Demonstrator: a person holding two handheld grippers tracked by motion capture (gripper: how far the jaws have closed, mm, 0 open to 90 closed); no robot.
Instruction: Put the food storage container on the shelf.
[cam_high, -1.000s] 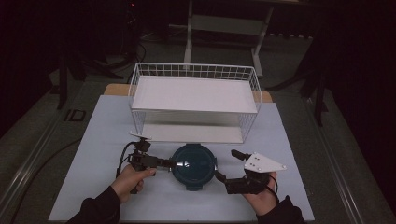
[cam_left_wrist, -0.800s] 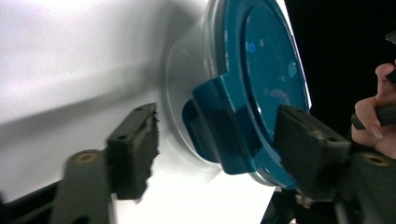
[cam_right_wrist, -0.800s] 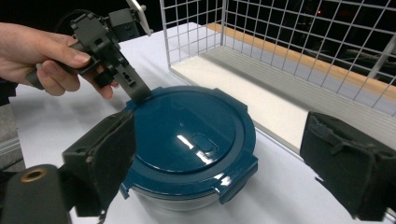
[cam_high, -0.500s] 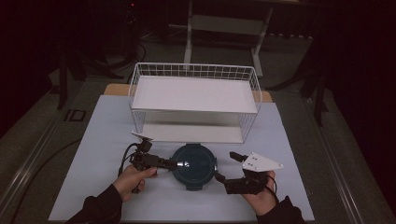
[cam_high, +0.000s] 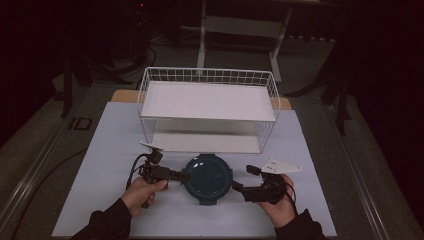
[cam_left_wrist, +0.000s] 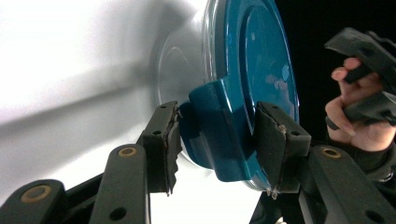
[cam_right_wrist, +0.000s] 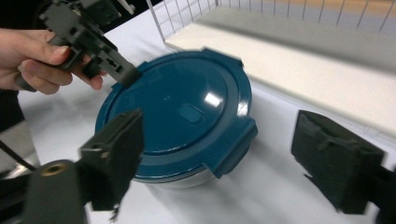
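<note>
I see a white surface (cam_high: 100, 165) in a dark room, with grey floor around it, a pale frame standing behind, and a white wire basket (cam_high: 207, 107) at the far side of the surface. The round container with the blue lid (cam_high: 207, 175) sits just in front of the basket, between my two hands. My left gripper (cam_high: 177, 175) has just been closing and its jaws now clench a side latch (cam_left_wrist: 219, 130) of the lid, while my right gripper (cam_high: 240, 186) has its jaws spread either side of the opposite latch (cam_right_wrist: 233, 144), having just narrowed a little, with the pads off it.
</note>
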